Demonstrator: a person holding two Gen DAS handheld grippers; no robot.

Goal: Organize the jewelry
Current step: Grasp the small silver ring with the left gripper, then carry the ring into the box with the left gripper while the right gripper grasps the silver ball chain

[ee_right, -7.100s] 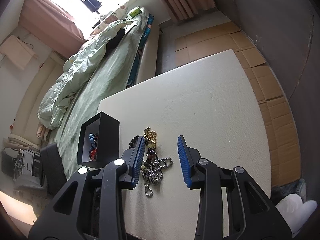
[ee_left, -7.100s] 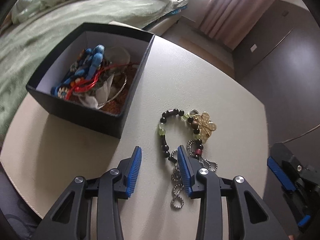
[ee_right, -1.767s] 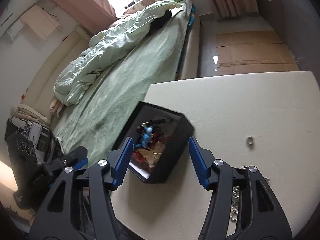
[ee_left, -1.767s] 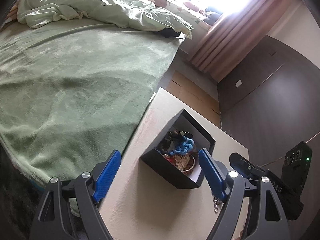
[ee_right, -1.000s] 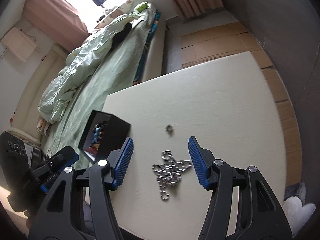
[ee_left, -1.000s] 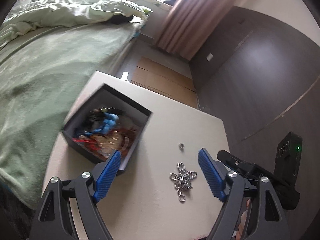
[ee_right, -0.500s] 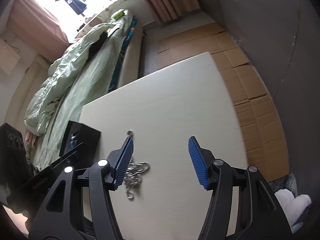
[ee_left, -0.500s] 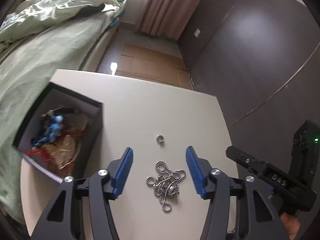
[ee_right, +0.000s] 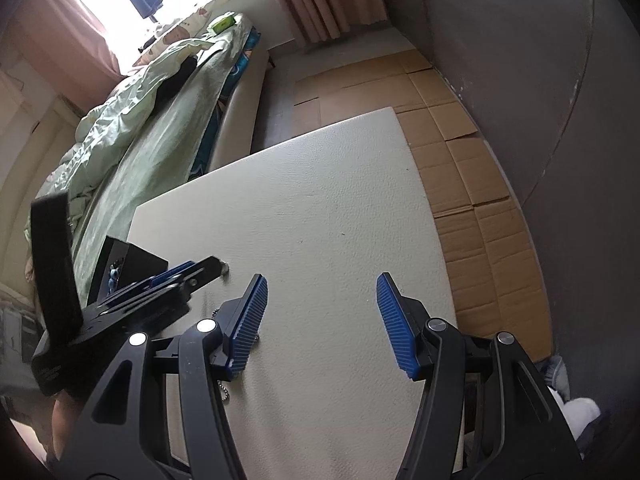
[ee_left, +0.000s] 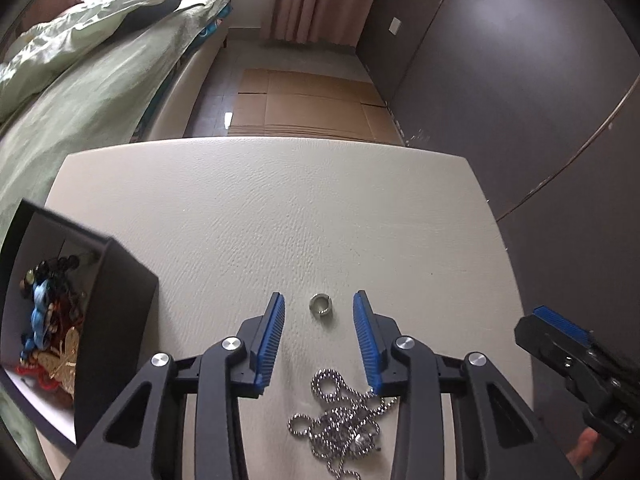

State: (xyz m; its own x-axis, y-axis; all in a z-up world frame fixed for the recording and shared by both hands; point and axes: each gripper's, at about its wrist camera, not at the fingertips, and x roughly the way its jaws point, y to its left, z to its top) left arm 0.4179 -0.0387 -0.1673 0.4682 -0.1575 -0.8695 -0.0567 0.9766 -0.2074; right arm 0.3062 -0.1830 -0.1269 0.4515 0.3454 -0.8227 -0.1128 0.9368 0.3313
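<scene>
A small silver ring (ee_left: pixel 321 306) lies on the cream table (ee_left: pixel 280 208), between the tips of my left gripper (ee_left: pixel 319 312), which is open and empty just above it. A tangled silver ball chain (ee_left: pixel 340 424) lies on the table nearer to me, under the gripper. The black jewelry box (ee_left: pixel 116 320) with beads and bracelets stands at the left. My right gripper (ee_right: pixel 320 300) is open and empty over bare table; it shows at the right edge of the left wrist view (ee_left: pixel 560 336). In the right wrist view the left gripper (ee_right: pixel 188 280) hides most of the ring (ee_right: pixel 225 268).
A bed with a green blanket (ee_left: pixel 80 80) runs along the table's left side. Flattened cardboard (ee_left: pixel 308 108) covers the floor beyond the far edge. A dark wall (ee_left: pixel 520 100) stands to the right. The box also shows in the right wrist view (ee_right: pixel 132 260).
My left gripper has swung right from the box, narrowed and moved forward past the chain to the ring. My right gripper has drifted right, away from the chain.
</scene>
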